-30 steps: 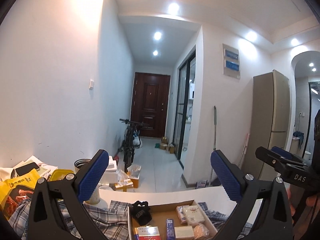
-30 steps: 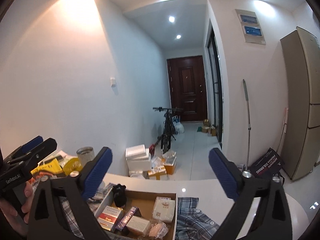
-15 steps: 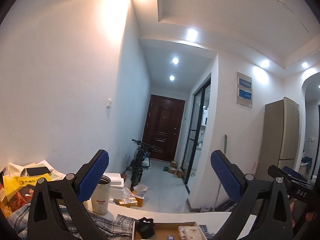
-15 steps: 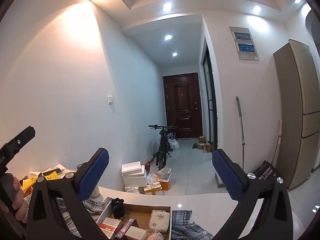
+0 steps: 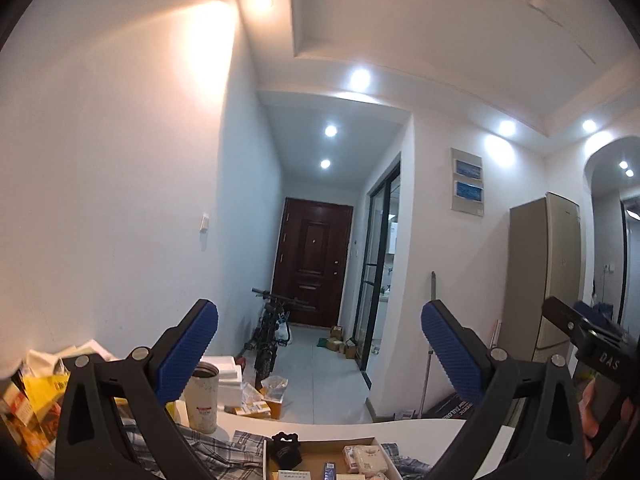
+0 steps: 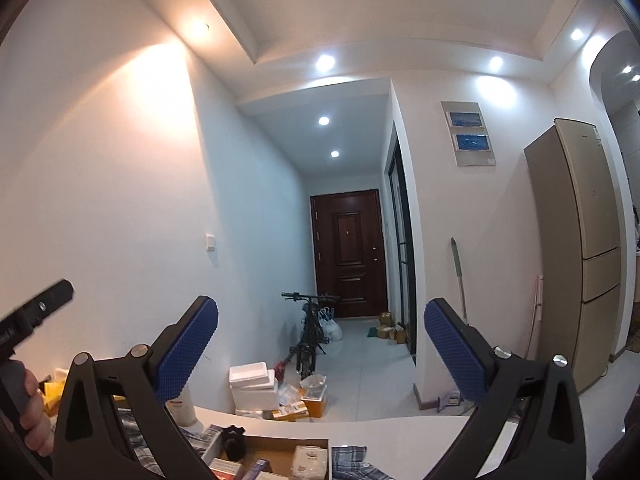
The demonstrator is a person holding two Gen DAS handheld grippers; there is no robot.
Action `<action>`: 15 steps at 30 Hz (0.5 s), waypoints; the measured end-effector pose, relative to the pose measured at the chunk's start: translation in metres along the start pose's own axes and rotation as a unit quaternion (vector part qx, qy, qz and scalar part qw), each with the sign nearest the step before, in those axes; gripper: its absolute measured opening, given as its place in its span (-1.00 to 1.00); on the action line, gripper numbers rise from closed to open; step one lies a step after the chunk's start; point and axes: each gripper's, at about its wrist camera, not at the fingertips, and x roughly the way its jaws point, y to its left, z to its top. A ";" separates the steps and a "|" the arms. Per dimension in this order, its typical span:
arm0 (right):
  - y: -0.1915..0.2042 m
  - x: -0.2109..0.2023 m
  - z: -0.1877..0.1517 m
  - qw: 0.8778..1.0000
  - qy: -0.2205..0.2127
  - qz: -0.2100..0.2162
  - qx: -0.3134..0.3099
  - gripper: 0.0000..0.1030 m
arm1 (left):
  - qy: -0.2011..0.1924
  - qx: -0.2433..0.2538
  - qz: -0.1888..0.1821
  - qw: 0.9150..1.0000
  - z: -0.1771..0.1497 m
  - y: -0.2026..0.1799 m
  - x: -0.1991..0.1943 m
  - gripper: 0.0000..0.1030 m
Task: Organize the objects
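Both grippers held up high, wide apart, gripping nothing.

Left gripper (image 5: 319, 354) and right gripper (image 6: 321, 354) pointing down the hall, cardboard box (image 6: 280, 454) of small packs low on the white table (image 6: 384, 430). Tall cup (image 5: 203, 397) clear only in left view; foam boxes (image 6: 254, 386) clear only in right.

A shallow cardboard box (image 6: 280, 454) sits at six o'clock on the white counter, open-topped. Inside it a black camera-like item (image 6: 234, 442) stands at the box's nine o'clock end, a white packet (image 6: 308, 460) at three o'clock, and flat cartons (image 5: 294, 474) lie between them.
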 end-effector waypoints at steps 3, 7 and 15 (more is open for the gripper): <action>0.006 -0.018 0.008 1.000 -0.015 0.003 -0.013 1.00 | -0.026 0.013 -0.009 1.000 0.004 -0.016 -0.021 1.00; 0.013 -0.026 0.016 0.999 -0.030 -0.012 -0.016 1.00 | -0.028 0.015 -0.015 0.999 0.010 -0.032 -0.030 1.00; 0.015 -0.046 0.010 0.999 0.016 0.025 -0.015 1.00 | 0.021 0.039 -0.053 0.998 0.009 -0.042 -0.053 1.00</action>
